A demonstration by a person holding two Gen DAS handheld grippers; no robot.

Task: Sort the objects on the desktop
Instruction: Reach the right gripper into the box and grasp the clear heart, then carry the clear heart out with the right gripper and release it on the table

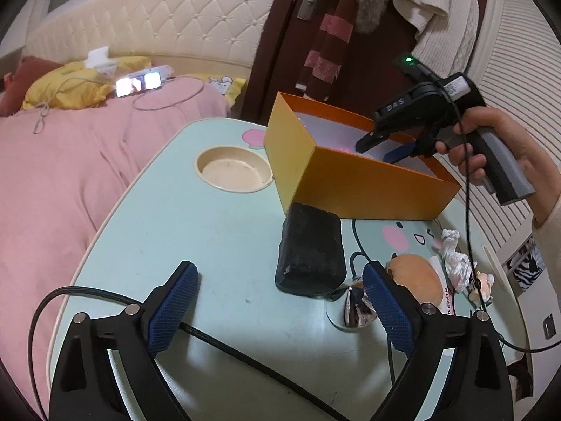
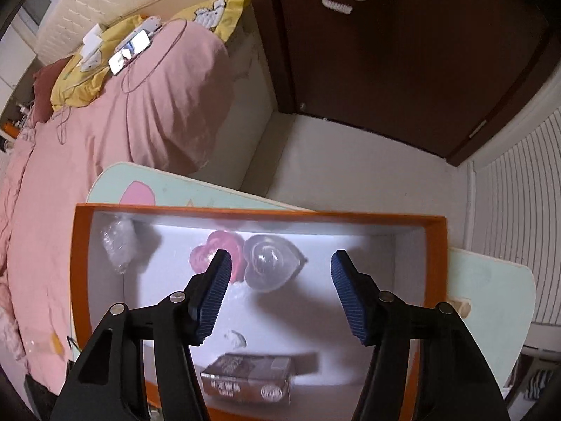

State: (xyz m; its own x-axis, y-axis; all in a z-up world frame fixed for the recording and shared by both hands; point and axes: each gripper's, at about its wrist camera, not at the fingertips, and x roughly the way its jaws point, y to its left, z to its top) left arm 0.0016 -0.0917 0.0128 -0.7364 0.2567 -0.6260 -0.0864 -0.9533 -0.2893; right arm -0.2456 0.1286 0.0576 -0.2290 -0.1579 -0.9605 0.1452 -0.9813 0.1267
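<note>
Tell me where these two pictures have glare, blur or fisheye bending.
Left wrist view: sharp on the black block; the lit screen on the bed is blown out, and the table edge bows with fisheye distortion. Right wrist view: the orange box floor glares white at the back, the small carton near the bottom is motion-blurred, and the right gripper casts a soft shadow inside.

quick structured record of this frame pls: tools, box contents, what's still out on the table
left tool: open, empty, low over table
right tool: open, empty, above orange box
in box: pink heart, clear heart, crumpled plastic wrap, small printed carton
still on table: black block beside box, silver cone, orange plush, crumpled white paper
other: round cup recess in tabletop
</note>
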